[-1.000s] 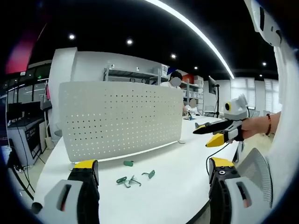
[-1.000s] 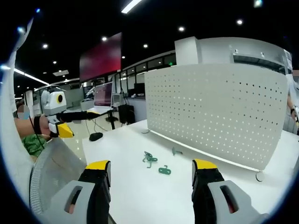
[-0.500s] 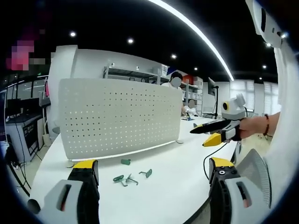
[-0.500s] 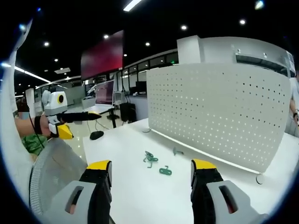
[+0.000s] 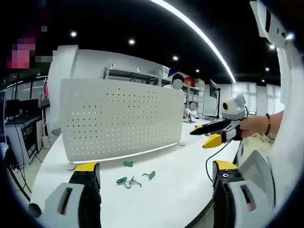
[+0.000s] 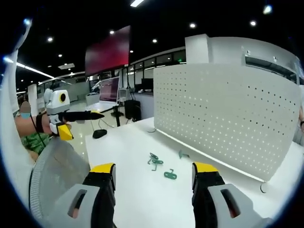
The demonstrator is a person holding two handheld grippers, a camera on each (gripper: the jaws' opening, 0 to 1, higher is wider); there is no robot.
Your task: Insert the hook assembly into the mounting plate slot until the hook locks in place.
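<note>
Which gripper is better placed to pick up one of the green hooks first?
Slight edge to the right gripper: open, with a green hook lying just ahead between its jaws; the left gripper is also open.

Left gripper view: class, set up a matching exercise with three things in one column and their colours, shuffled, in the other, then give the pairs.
Things:
1. pegboard
2. hooks
3. jaw tips of the left gripper

Colours:
A. green
B. yellow
C. white

Pairs: 1-C, 2-A, 3-B
</note>
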